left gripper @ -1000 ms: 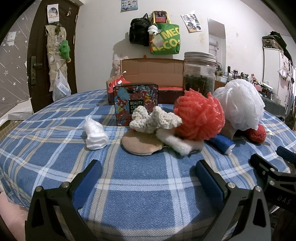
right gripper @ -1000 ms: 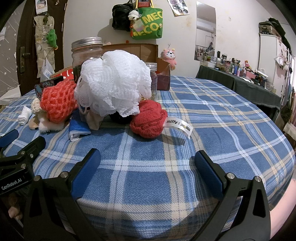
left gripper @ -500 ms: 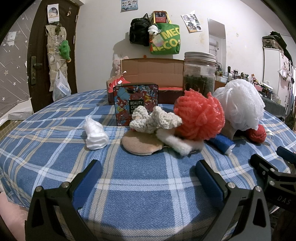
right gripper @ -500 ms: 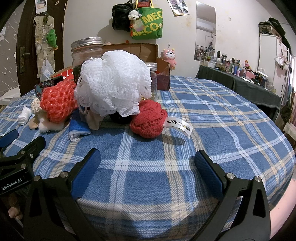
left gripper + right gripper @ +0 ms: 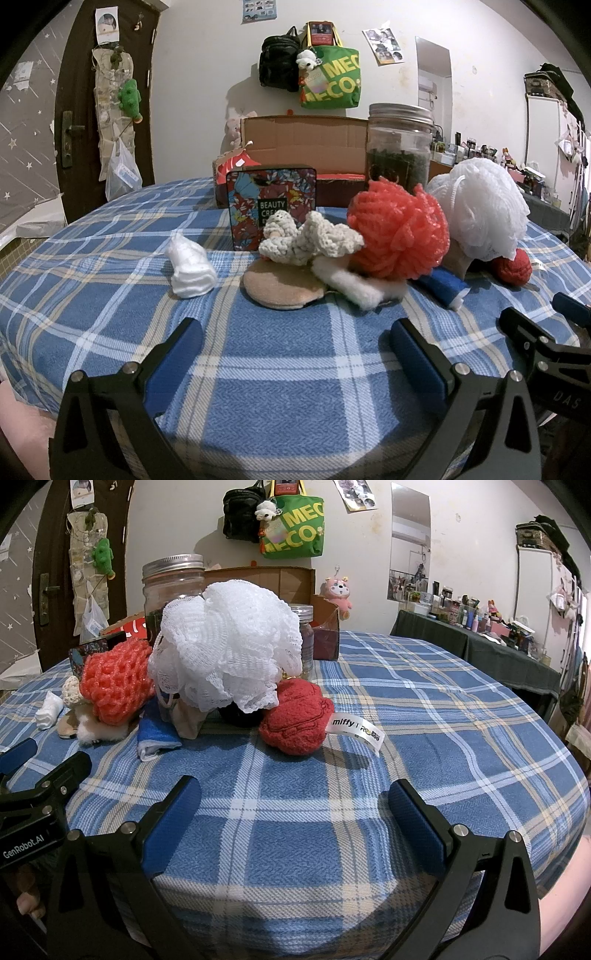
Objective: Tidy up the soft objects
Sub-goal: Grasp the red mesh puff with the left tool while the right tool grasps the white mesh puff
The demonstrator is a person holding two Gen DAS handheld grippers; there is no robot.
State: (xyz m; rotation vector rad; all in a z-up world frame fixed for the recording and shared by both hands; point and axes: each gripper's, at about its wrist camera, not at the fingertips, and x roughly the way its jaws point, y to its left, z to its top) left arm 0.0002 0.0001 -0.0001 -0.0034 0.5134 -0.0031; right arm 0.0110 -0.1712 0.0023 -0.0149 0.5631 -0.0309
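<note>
Both claws, the left claw [image 5: 295,343] and the right claw [image 5: 293,808], hung spread wide and empty above the plaid bench [image 5: 424,709]. The white mesh puff [image 5: 225,646] sat touching the red plush [image 5: 295,720].

A cluster of soft items is observed on the cloth. A white mesh pouf [image 5: 225,650] is seated highest, at centre. A coral mesh pouf [image 5: 116,685] is pressed against it at nine o'clock. A red plush [image 5: 295,722], tagged "miffy", is set at its four o'clock, touching. A folded white cloth [image 5: 190,267] lies apart, farthest toward nine o'clock.
</note>
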